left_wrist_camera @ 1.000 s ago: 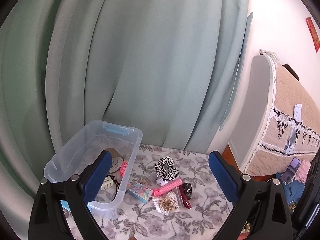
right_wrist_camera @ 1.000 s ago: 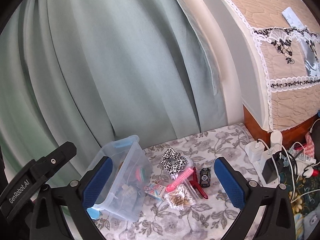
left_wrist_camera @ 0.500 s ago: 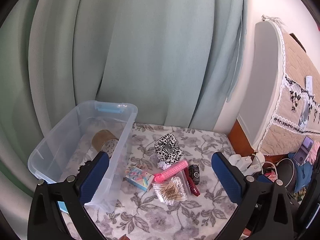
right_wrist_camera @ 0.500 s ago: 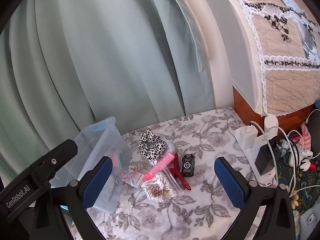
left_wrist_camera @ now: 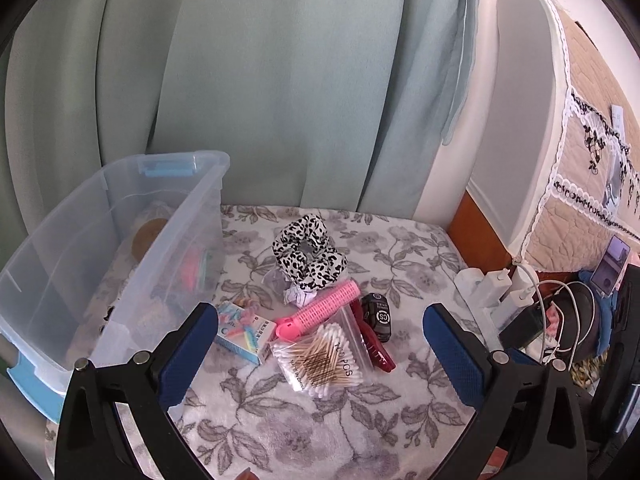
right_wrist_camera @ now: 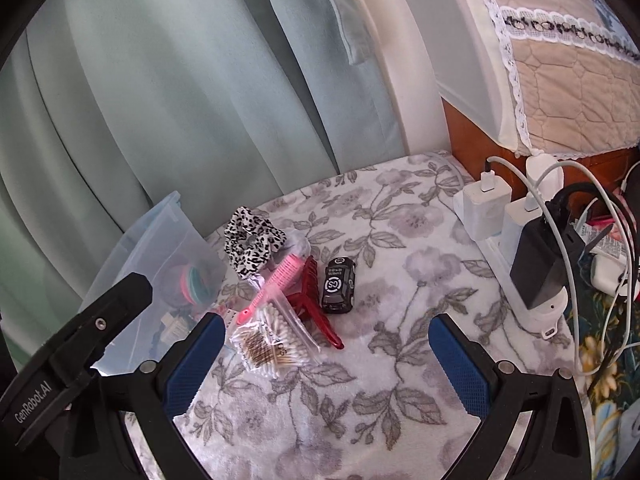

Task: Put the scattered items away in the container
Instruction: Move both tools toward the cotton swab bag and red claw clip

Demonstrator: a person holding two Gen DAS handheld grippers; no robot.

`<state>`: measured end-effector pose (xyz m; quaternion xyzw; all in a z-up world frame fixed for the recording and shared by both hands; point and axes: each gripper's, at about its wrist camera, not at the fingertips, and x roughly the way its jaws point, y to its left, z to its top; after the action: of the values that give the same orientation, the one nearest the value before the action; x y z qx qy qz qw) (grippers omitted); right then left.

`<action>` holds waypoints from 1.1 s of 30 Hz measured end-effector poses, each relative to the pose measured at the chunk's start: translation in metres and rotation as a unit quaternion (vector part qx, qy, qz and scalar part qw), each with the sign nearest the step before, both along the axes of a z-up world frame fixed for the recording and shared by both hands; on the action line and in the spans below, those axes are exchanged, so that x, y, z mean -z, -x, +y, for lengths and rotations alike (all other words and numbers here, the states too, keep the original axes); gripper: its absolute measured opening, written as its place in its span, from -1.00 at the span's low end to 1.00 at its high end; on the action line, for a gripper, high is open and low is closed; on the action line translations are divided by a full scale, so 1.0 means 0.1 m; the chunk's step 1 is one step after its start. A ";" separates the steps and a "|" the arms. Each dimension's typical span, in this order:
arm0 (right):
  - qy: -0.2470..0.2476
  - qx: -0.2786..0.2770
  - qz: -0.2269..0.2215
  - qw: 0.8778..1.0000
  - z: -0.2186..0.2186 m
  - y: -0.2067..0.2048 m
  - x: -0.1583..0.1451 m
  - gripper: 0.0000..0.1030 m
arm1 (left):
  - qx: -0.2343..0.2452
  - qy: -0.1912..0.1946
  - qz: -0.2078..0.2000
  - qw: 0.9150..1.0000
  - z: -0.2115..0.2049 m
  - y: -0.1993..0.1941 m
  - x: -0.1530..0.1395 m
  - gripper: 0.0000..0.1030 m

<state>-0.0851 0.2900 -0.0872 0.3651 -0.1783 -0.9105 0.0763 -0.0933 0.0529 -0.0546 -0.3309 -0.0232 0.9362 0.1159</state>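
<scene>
A clear plastic bin (left_wrist_camera: 100, 256) with blue latches stands at the left on the floral cloth and holds several small items. Beside it lie a leopard scrunchie (left_wrist_camera: 308, 254), a pink hair roller (left_wrist_camera: 320, 314), a bag of cotton swabs (left_wrist_camera: 320, 360), a red hair clip (left_wrist_camera: 374, 346), a black toy car (left_wrist_camera: 378, 316) and a small colourful box (left_wrist_camera: 244, 332). My left gripper (left_wrist_camera: 320, 352) is open and empty above the pile. My right gripper (right_wrist_camera: 326, 360) is open and empty, just in front of the toy car (right_wrist_camera: 339, 285), red clip (right_wrist_camera: 316, 308) and swabs (right_wrist_camera: 272, 340).
Green curtains hang behind the table. White chargers, a power strip and cables (right_wrist_camera: 532, 240) crowd the right edge. A quilt-covered appliance (left_wrist_camera: 560, 120) stands at the right. The left gripper's black body (right_wrist_camera: 76, 344) shows at lower left in the right wrist view, next to the bin (right_wrist_camera: 160, 256).
Both grippers have tilted down and moved closer to the pile on the cloth. The items now look larger and sit between the open fingers. Nothing was picked up.
</scene>
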 end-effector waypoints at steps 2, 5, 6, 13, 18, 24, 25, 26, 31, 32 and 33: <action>-0.003 0.006 -0.005 1.000 0.02 0.04 0.10 1.00 | 0.009 -0.009 -0.022 1.000 0.00 0.07 0.12 0.98; 0.004 0.005 -0.020 1.000 0.04 0.11 0.27 1.00 | 0.014 -0.004 -0.044 0.999 0.02 0.15 0.28 0.98; 0.006 0.002 -0.027 1.000 0.04 0.13 0.33 1.00 | 0.015 0.001 -0.050 0.999 0.02 0.17 0.33 0.98; -0.002 -0.015 -0.070 0.997 0.00 0.25 0.64 1.00 | 0.012 0.010 -0.097 0.995 0.01 0.32 0.63 0.98; -0.018 -0.015 -0.077 0.997 0.00 0.28 0.75 1.00 | -0.002 -0.012 -0.145 0.989 -0.05 0.43 0.82 0.98; -0.017 -0.004 -0.086 0.996 0.08 0.31 0.83 1.00 | -0.019 -0.025 -0.185 0.982 -0.05 0.55 1.00 0.98; -0.016 -0.004 -0.087 0.996 0.09 0.32 0.84 1.00 | -0.018 -0.029 -0.190 0.981 -0.03 0.58 1.03 0.98; -0.015 -0.005 -0.087 0.996 0.09 0.32 0.85 1.00 | -0.018 -0.033 -0.195 0.980 -0.02 0.61 1.05 0.98; -0.017 -0.009 -0.090 0.996 0.11 0.34 0.88 1.00 | -0.025 -0.046 -0.213 0.976 0.07 0.73 1.16 0.98; -0.017 -0.009 -0.090 0.996 0.12 0.34 0.89 1.00 | -0.028 -0.048 -0.216 0.975 0.07 0.75 1.18 0.97; -0.017 -0.009 -0.091 0.996 0.12 0.35 0.89 1.00 | -0.031 -0.051 -0.219 0.974 0.07 0.76 1.20 0.92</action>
<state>-0.1198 0.3025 -0.1762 0.4492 -0.1661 -0.8757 0.0616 -0.1697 0.0603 -0.1742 -0.5204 -0.1062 0.8418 0.0960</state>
